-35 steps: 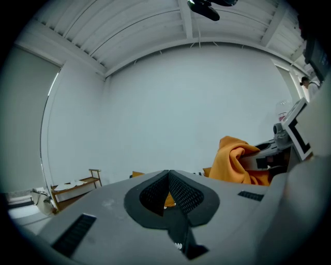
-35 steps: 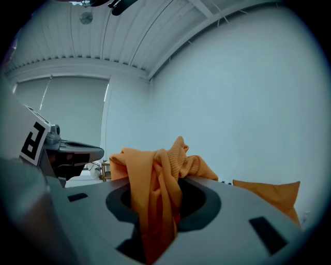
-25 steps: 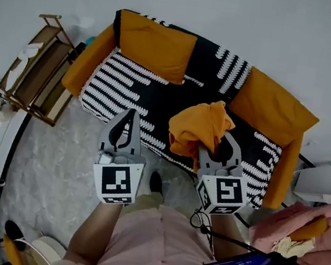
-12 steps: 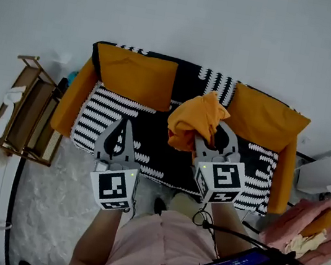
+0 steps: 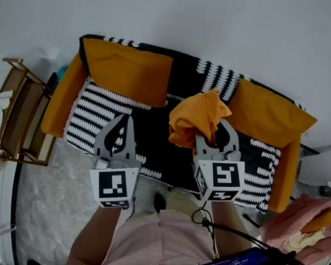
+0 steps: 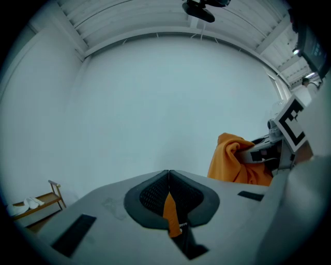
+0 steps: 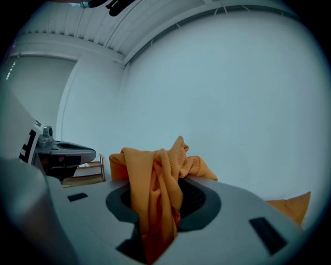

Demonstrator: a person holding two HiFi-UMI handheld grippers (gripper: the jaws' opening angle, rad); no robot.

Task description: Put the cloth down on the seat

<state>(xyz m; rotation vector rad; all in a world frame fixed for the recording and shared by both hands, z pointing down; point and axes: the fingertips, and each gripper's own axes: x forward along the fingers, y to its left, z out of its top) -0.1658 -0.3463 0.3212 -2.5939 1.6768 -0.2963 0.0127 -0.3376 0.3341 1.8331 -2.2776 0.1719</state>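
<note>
White wall is backing the black-and-white sofa seat [image 5: 152, 136] | right gripper [image 5: 215, 134] is clamping the bunched orange cloth [image 5: 194, 118], hanging it above the seat, apart from it | left gripper [image 5: 126, 121] is pressing its jaws together, with a thin orange sliver between them that I cannot identify | risk: folds are draping over the right jaws, so the cloth may be snagging at release or sliding off the front edge | folds are hiding the grip point

Bunched orange cloth [image 5: 196, 118] hangs clamped in the right tongs [image 5: 217, 134], over the black-and-white striped seat [image 5: 101, 121].
</note>
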